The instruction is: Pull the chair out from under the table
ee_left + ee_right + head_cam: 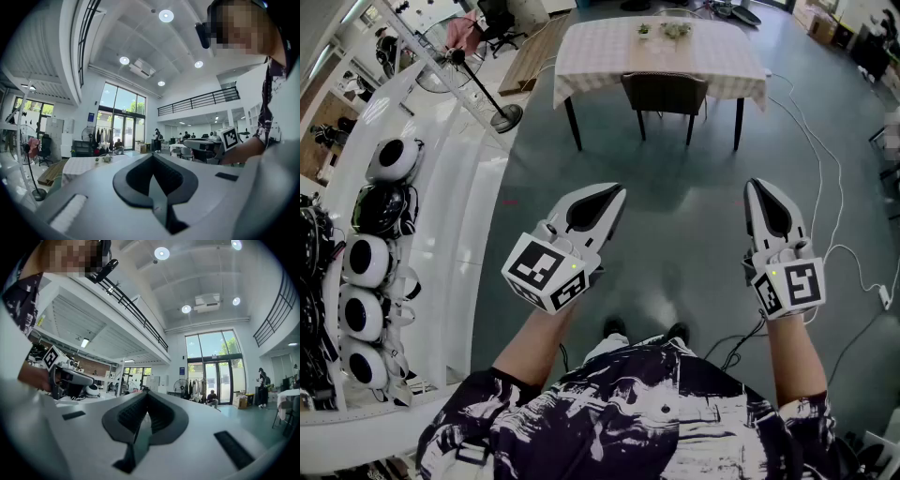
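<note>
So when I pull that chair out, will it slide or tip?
Probably slides: the chair looks rigid, standing on thin legs over a smooth, glossy floor. Pulled high on its backrest, it might tip toward you.

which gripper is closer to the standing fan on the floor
Left. The left gripper hangs below and right of the standing fan in the head view; the right gripper is much farther right.

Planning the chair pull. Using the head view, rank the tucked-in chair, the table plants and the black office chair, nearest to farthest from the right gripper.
From the right gripper:
1. chair, ahead, tucked under the table
2. plants, on the tabletop beyond it
3. black office chair, far upper left
</note>
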Demonstrator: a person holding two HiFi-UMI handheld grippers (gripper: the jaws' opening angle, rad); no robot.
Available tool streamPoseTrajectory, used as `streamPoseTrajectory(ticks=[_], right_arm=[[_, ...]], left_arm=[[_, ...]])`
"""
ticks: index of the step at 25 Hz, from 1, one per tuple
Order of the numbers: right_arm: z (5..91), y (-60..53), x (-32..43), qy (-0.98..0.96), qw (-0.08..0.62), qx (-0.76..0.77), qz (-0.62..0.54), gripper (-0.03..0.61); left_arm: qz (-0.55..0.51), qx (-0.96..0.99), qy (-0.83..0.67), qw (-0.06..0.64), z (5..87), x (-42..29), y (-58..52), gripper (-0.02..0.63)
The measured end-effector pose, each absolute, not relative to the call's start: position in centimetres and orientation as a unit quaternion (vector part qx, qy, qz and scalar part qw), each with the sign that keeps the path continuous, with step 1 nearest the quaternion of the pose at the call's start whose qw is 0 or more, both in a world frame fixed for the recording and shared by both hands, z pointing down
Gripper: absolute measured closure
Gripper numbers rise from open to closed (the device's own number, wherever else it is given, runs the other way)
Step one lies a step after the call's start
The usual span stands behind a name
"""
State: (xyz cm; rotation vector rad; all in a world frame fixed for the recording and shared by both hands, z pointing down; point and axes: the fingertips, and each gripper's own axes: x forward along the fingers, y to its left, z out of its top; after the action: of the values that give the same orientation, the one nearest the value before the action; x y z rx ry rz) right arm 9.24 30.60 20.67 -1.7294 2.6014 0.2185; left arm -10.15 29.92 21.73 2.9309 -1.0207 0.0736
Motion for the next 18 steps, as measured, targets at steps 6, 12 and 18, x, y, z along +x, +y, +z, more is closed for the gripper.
streamPoseTrajectory(ticks=[6, 12, 18], right_arm=[[20.58, 30.85, 9.38, 0.831, 0.004, -0.552, 0.073, 0.572], [20.84, 30.86, 9.05, 0.832, 0.001, -0.549, 0.073, 0.572], [20.83, 31.05, 9.05, 0.833, -0.003, -0.548, 0.072, 0.572]], left_arm=[[0.023, 0.942, -0.333, 0.017, 21.76, -10.3, 30.18, 0.609], [0.026, 0.942, -0.333, 0.017, 21.89, -10.52, 30.26, 0.609], [0.028, 0.943, -0.33, 0.018, 21.84, -10.38, 30.37, 0.609]])
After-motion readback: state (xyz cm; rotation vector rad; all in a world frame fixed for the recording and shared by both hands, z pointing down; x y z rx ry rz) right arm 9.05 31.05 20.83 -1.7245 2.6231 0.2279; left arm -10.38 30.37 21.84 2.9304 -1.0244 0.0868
